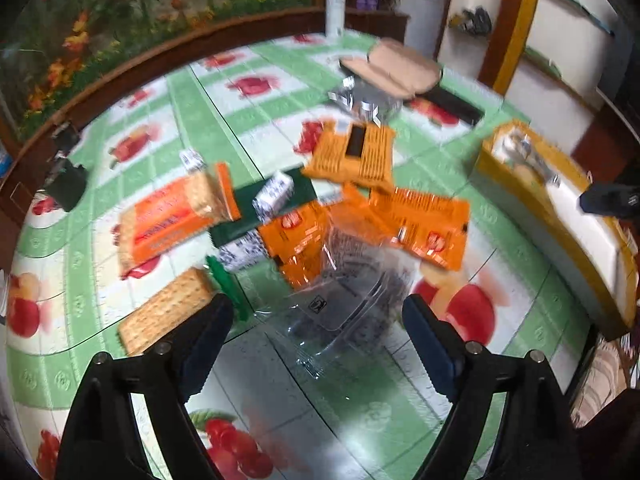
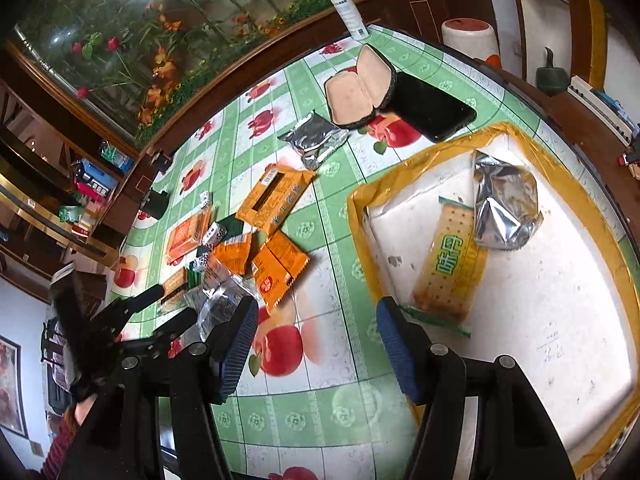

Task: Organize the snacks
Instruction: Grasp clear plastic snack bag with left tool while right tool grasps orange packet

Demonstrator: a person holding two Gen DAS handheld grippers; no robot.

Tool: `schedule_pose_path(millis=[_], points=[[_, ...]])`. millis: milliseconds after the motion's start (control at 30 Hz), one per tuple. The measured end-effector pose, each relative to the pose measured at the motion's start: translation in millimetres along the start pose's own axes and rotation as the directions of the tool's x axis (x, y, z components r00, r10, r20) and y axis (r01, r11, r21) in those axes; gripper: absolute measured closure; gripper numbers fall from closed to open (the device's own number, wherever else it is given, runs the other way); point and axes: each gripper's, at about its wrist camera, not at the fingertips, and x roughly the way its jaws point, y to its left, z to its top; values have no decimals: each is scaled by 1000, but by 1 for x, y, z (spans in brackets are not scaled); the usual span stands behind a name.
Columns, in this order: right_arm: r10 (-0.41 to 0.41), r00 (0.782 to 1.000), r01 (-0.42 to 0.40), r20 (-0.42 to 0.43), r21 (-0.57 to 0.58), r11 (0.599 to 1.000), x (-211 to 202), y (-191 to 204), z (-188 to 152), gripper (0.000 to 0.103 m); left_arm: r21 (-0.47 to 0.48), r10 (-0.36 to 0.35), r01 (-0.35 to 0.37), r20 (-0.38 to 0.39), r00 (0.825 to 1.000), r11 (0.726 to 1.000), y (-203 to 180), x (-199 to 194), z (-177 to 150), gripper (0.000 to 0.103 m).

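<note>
Several snack packs lie in a pile on the fruit-print tablecloth: orange packs [image 1: 352,156] [image 2: 276,196], a cracker pack [image 1: 168,220], a bare-looking cracker pack [image 1: 168,316] and a clear pack of dark snacks [image 1: 348,280] [image 2: 224,300]. My left gripper [image 1: 318,320] is open just in front of the clear pack, empty. It also shows in the right wrist view [image 2: 168,304]. My right gripper [image 2: 316,340] is open and empty over the cloth beside the yellow-rimmed white tray [image 2: 560,320] [image 1: 592,248]. The tray holds a green cracker pack [image 2: 448,260] and a silver foil pack [image 2: 504,208].
A silver foil pack [image 2: 316,140] lies on the cloth behind the pile. An open glasses case [image 2: 356,88] and a black phone [image 2: 432,108] lie at the back. A white spray bottle [image 2: 348,8] stands at the table's far edge. A black object [image 1: 66,184] sits at left.
</note>
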Motion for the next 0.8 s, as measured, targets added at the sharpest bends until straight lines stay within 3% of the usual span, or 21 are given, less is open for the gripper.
schedule_pose_path(millis=[67,233,367,467,567,667,733,800], points=[[-8,1000,8,1,3,1000,-2,-1,-1,38,45,-8,8,-12,1000,999,-8,7,-1,17],[-22,1000,22,-4,3,1000,-5,-5,-4,38,133,96,-92,-21,995,987,-31,31,-7,18],[-13,1000,13,-15,-24,1000,-3,1,-3,37,59,105,-106,7,994,993,-31,32,-11,23],[-2,1000,0,-31,-81,997,5,13,0,37,16,110,-110,13,994,994,-29,26,-17,35],[-2,998,-8,-65,-162,987,19,29,1,37,-37,105,-105,-4,995,994,-24,17,-31,37],[-21,996,-7,-92,-288,958,37,52,3,34,-80,87,-87,-13,996,993,-21,5,-49,37],[-44,994,5,-101,-360,933,50,65,6,23,-96,83,-84,-17,996,992,-20,-1,-59,37],[-52,991,-9,-125,-441,898,69,80,10,20,-110,87,-89,-23,996,990,-19,-6,-67,37]])
